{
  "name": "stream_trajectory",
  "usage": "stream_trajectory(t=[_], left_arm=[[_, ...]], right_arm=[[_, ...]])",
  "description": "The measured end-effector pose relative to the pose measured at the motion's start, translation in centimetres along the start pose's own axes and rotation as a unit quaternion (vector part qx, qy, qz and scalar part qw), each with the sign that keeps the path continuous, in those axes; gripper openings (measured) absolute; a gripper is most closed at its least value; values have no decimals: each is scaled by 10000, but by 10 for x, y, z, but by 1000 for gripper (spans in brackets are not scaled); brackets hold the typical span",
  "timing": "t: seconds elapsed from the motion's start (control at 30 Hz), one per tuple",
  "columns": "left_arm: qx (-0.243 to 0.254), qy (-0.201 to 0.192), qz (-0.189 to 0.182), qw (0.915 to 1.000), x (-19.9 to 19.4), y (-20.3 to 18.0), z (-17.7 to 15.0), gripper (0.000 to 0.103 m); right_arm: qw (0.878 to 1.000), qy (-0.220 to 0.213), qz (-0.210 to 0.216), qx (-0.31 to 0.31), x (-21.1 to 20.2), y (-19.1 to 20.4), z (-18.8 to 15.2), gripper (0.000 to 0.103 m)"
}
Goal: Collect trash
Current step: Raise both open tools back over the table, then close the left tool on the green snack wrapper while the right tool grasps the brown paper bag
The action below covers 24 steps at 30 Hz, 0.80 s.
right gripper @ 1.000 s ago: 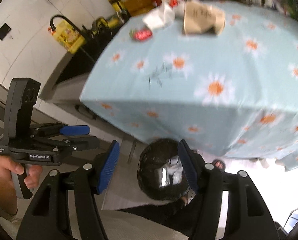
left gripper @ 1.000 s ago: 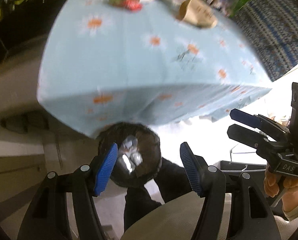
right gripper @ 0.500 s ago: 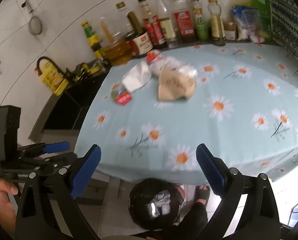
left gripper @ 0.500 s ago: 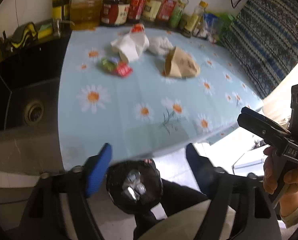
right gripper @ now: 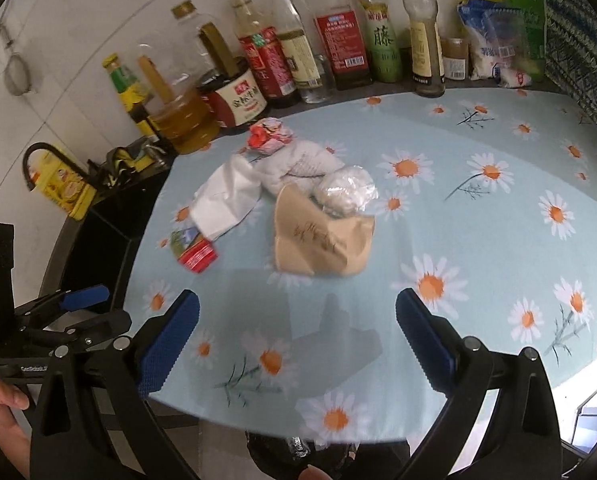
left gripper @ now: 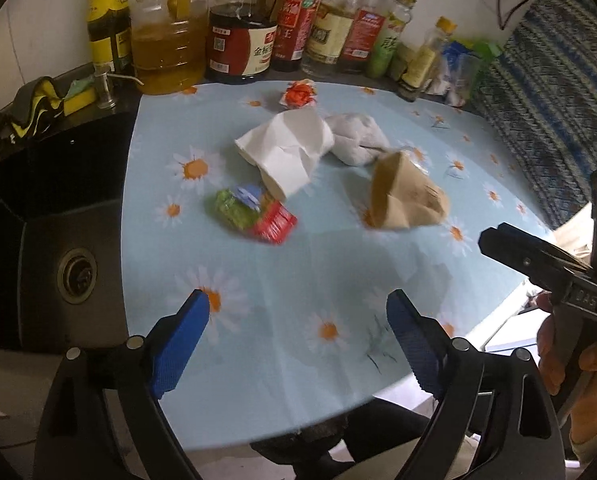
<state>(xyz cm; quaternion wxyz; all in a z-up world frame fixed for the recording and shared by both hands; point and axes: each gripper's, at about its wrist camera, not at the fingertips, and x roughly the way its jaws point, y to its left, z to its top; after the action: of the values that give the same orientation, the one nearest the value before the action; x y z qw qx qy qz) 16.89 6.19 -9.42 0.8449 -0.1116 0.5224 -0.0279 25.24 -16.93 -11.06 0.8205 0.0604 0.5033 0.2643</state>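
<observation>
Trash lies on the daisy tablecloth [left gripper: 322, 272]: a brown paper bag [left gripper: 406, 196] [right gripper: 322, 240], white crumpled paper [left gripper: 288, 148] [right gripper: 226, 196], a red and green wrapper [left gripper: 254, 216] [right gripper: 192, 250], a red crumpled wrapper [left gripper: 298, 94] [right gripper: 266, 136], a white tissue wad [left gripper: 356, 138] and a clear plastic ball [right gripper: 346, 190]. My left gripper [left gripper: 298, 344] is open and empty above the table's near edge. My right gripper [right gripper: 298, 340] is open and empty too, near the edge. The black trash bin [right gripper: 294, 452] shows only partly under the table edge.
Several sauce and oil bottles [right gripper: 298, 52] [left gripper: 242, 36] line the back of the table. A dark sink [left gripper: 70, 240] with a drain lies left of the table. Packets [right gripper: 502, 40] stand at the back right. A striped blue cloth [left gripper: 558, 92] hangs at right.
Both grippers have risen from over the trash bin below the table edge to above the tabletop. Their jaws have opened wider. The bin has dropped almost out of view.
</observation>
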Motion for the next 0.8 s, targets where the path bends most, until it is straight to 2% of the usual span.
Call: stream_trajectory(t=[0.33,0.8], left_arm=[[-80,363,377,9986,58,15,42,88],[-48,673,702,9952,104,19,60,88]], right_arm=[[9986,503,-13,158,64,-15,25,98],[9955,812,-149,457,103,-17,38,98]])
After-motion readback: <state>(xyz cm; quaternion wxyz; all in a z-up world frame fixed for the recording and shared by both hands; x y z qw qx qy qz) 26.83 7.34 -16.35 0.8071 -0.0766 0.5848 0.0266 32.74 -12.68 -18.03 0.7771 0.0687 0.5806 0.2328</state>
